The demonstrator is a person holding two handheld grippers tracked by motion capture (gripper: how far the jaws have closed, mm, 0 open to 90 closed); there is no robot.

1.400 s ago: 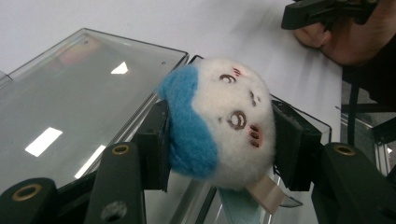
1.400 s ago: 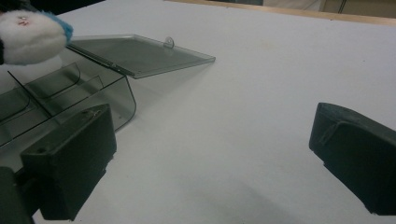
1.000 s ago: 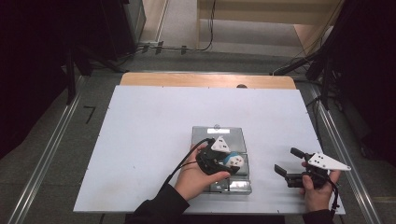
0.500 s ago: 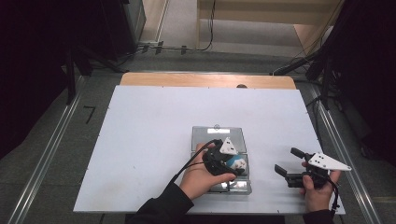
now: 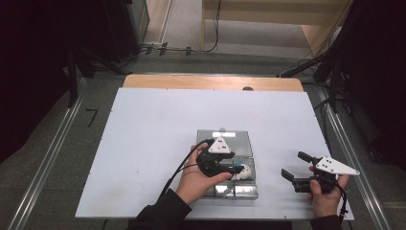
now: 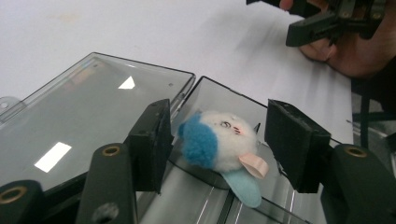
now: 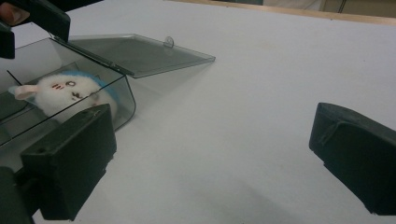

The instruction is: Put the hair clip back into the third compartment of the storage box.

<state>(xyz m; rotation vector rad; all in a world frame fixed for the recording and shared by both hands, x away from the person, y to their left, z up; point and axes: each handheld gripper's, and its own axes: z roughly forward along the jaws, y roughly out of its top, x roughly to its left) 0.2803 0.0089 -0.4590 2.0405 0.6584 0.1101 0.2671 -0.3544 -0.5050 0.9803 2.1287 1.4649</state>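
At lower centre of the high view the left gripper (image 5: 238,168) hangs over the clear box (image 5: 245,191), hiding much of it; its jaws, just closing a little, stand apart around the plush toy (image 6: 219,142) inside without touching. The toy's underside is cut off by the box wall. At lower right the right gripper (image 5: 297,167) hovers over the table (image 5: 143,129), jaws spread and empty, and beyond the box its open lid (image 5: 239,141) lies flat.

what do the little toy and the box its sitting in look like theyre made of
The toy looks like soft plush: fuzzy white pile, a blue pom-like patch, flat felt-like pink and pale blue tabs. The box and its open lid look like smoky clear hard plastic: you can see through the walls, and the lid shows sharp glossy reflections.
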